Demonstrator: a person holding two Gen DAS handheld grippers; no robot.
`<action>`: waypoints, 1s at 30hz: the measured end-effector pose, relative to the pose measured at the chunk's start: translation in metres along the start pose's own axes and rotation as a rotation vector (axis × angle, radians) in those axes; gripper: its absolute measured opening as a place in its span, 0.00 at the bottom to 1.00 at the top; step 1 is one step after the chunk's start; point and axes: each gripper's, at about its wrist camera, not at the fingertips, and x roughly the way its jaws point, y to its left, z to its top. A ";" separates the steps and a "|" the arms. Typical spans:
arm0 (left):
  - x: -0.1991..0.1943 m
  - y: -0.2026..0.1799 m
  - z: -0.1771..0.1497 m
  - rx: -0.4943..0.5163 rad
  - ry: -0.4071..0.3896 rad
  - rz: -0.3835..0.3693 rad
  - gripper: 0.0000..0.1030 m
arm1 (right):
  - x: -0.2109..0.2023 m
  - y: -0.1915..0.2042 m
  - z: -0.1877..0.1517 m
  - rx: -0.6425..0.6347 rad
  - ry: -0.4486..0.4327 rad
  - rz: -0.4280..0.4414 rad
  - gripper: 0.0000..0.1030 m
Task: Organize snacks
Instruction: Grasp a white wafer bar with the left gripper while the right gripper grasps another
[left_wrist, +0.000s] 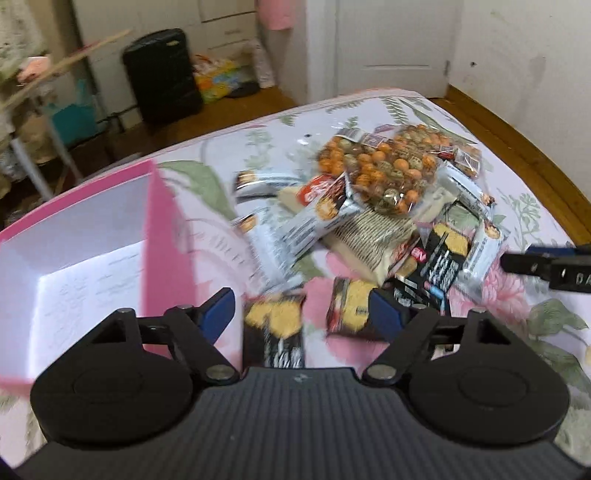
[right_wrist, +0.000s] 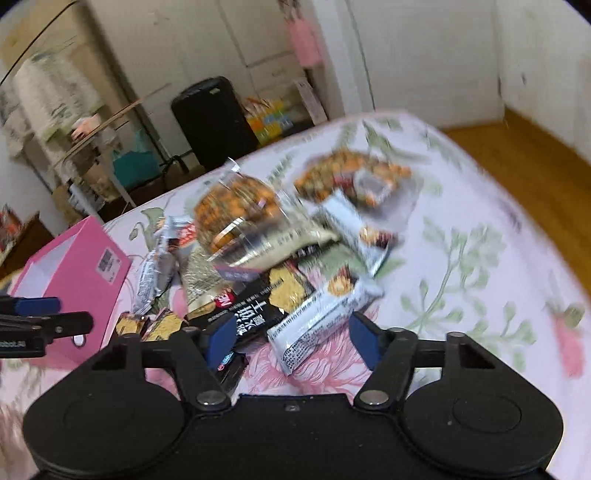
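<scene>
A bed covered by a pale floral sheet with pink blossoms and green leaves (left_wrist: 524, 295) fills both views, with a wooden floor (left_wrist: 517, 140) beyond it. The left wrist view alone looks down into the open pink cardboard box with a white inside (left_wrist: 92, 266), which stands on the sheet at the left; as far as this view reaches, the box holds nothing. The right wrist view sees only the box's pink outer wall with a small label (right_wrist: 107, 264). A black upright suitcase (right_wrist: 212, 122) stands on the floor past the bed in both views.

The heap of snack packets (left_wrist: 369, 221) lies on the sheet to the right of the box, apart from it. On top sits a clear bag of orange and green coated balls (left_wrist: 384, 170); under it are silver-white wrapped bars and a pale pack of ridged crackers (left_wrist: 373, 236). Nearest are black packets printed with yellow crackers (left_wrist: 275, 332).

The left gripper (left_wrist: 303, 314), with blue pads, hangs over those black packets, its jaws apart and gripping nothing. The right gripper (right_wrist: 291, 336) hovers over a silver-white bar (right_wrist: 317, 317) and a black packet, jaws likewise parted and empty. Both views are blurred.
</scene>
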 end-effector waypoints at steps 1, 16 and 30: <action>0.009 0.000 0.005 0.013 0.001 -0.018 0.75 | 0.007 -0.004 0.000 0.033 0.012 0.005 0.64; 0.096 -0.015 0.041 0.292 -0.005 -0.006 0.69 | 0.056 0.004 -0.001 0.014 -0.038 -0.138 0.35; 0.117 -0.024 0.044 0.434 0.008 -0.064 0.35 | 0.054 0.005 -0.006 -0.091 0.031 -0.131 0.37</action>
